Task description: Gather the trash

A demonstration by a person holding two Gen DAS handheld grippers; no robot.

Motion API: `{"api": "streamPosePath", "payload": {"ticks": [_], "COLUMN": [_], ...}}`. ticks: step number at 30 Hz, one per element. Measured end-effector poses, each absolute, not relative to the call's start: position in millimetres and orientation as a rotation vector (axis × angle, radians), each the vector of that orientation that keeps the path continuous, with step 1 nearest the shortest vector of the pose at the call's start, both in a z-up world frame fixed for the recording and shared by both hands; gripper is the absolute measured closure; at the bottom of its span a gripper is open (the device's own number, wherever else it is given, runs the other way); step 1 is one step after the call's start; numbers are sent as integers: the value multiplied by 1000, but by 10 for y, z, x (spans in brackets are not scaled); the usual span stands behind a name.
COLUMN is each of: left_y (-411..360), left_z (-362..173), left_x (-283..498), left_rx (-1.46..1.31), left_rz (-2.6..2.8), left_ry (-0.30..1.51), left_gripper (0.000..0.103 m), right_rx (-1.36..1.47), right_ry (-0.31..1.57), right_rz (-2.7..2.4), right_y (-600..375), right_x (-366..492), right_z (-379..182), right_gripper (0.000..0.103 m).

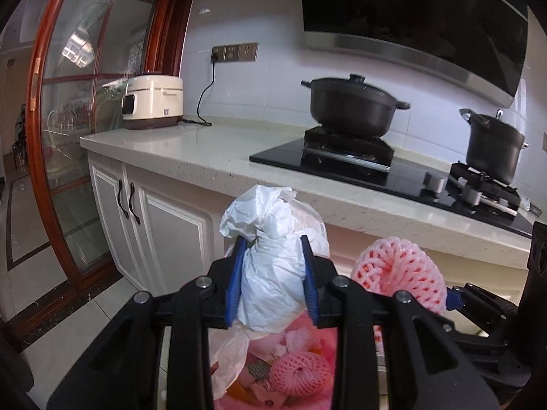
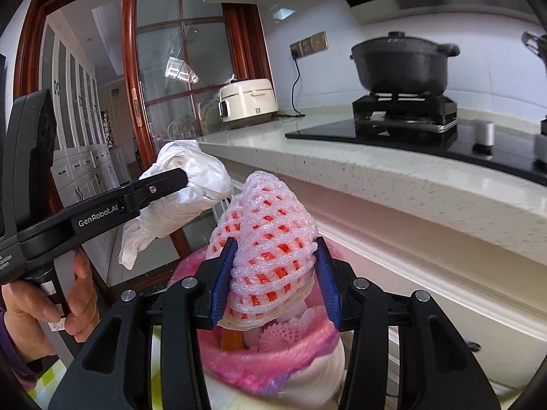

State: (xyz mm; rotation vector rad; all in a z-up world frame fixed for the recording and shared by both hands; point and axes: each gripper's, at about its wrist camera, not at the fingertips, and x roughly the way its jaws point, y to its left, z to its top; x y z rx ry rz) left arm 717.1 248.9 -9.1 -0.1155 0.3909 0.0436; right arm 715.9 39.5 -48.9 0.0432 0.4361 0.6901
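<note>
Below the left gripper point(image 1: 273, 273), the white plastic wad point(image 1: 273, 266) hides part of the pink-lined bin point(image 1: 318, 348) — the black finger frames cover both its sides, and the lower picture edge cuts it off. Ahead of the right gripper point(image 2: 275, 273), the pink foam net point(image 2: 266, 239) hides its own contents — only orange shows through the mesh. Far right, the tall pot point(image 2: 536, 48) is cut by the edge; the wide black pot point(image 2: 403, 65) is motion-blurred.
</note>
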Motion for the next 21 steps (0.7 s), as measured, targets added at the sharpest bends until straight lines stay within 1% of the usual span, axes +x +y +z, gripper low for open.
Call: {"api": "streamPosePath", "payload": {"ticks": [1,2,3,6,9,15,18,20,21], "left_y": [2512,2529,2549,2605,2624,2578,2503,2462,2441], "left_z": [-140,-173,-204,-254,-227,-30,154,289,372], "left_x": [7249,7294,7349,7436,7345,6898,6580,6374,6258], "left_rx": [-117,-117,-116,-120,-116,-149,-143,-147,-149], "left_rz": [41,49,63,90,106,114,128,133,133], "left_ry": [400,404,402,411,396,372,355,340,332], "left_gripper": [65,51,47,46,45,35,22,9,5], "right_rx": [49,56,62,70,90,85,71,74,73], "right_ry": [439,448,453,470,447,427,403,386,376], "right_rz": [695,698,699,687,682,671,674,681,684], "right_y": [421,461,489,498,327,-57,-262,-365,-420], "right_x": [7211,7298,7358,7469,7342,6914,6564,6366,6254], "right_z": [-532,-581,-623,-686,-642,-469,-259,-119,-37], "right_gripper": [46,41,38,38,38,38,38,38,38]}}
